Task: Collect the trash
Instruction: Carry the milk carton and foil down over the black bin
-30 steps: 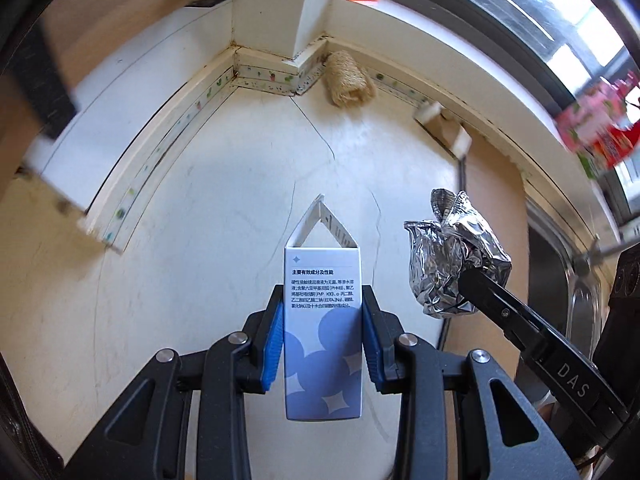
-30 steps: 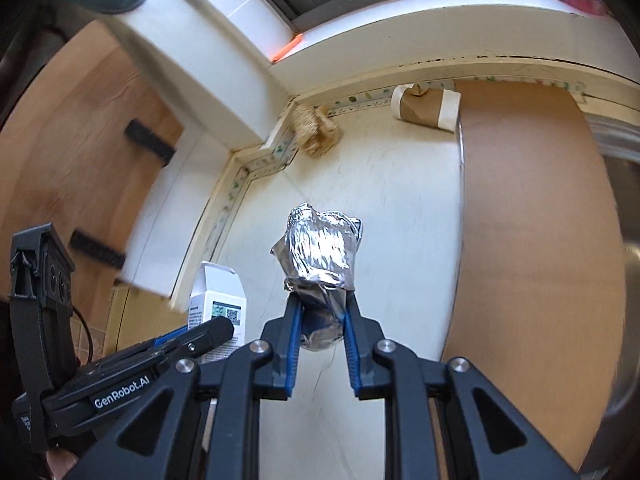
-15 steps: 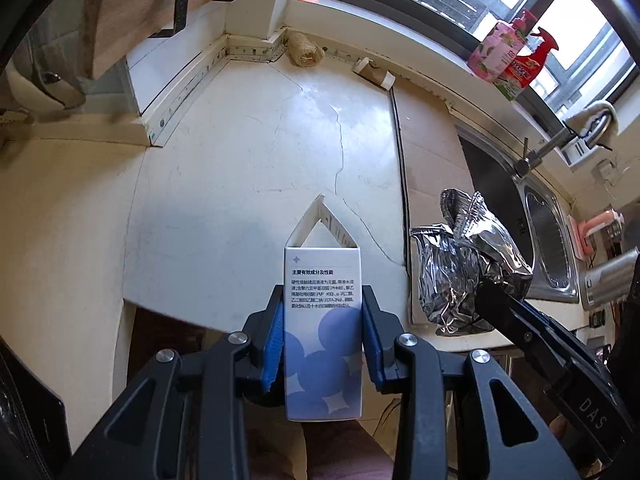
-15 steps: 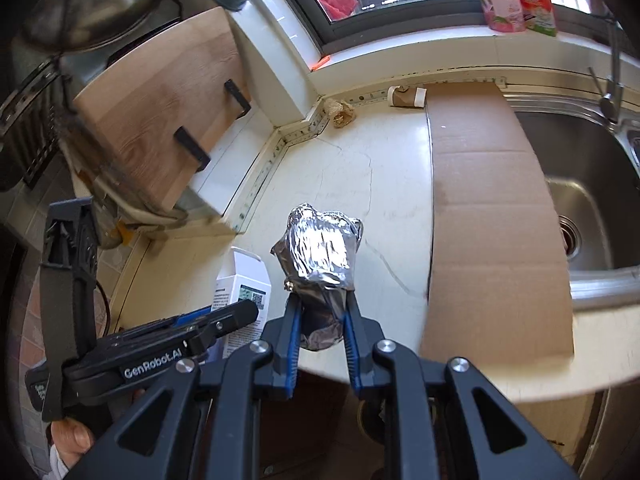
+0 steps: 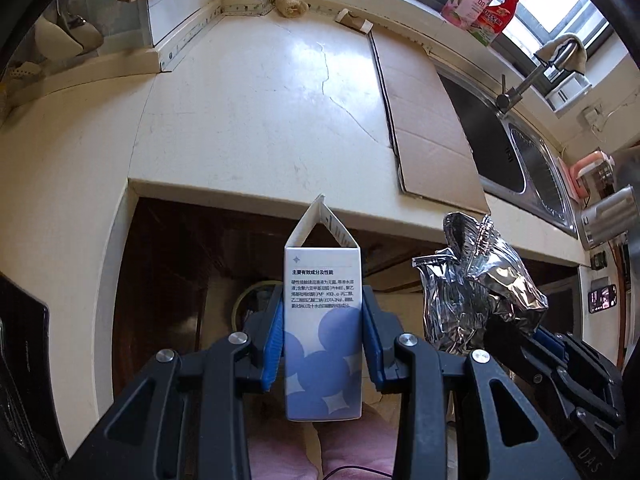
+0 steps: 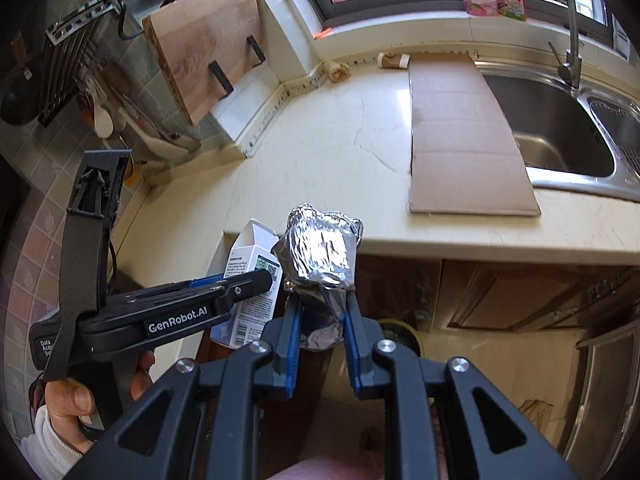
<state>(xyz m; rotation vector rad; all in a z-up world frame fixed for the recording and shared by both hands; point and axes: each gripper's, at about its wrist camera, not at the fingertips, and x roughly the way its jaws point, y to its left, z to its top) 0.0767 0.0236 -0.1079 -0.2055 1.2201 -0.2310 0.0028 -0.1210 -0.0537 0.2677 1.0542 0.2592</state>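
Observation:
My left gripper [image 5: 322, 334] is shut on a white and blue carton [image 5: 322, 320] with an open top and holds it upright in the air, off the counter's front edge. The carton also shows in the right wrist view [image 6: 250, 280]. My right gripper [image 6: 320, 320] is shut on a crumpled foil wad [image 6: 320, 250], also held off the counter. The foil wad [image 5: 476, 288] sits just right of the carton in the left wrist view. A round bin rim [image 6: 400, 332] shows on the floor below, partly hidden.
The cream counter [image 5: 260, 112] holds a flat cardboard sheet [image 5: 424, 120], a paper roll [image 5: 354, 20] and a loofah [image 5: 290, 4] at the back. A steel sink [image 6: 560, 128] lies right. Dark cabinet space [image 5: 192, 264] opens under the counter. A cutting board [image 6: 200, 52] leans left.
Both grippers have pulled back from over the counter with the carton and foil, and now hang past its front edge above the floor.

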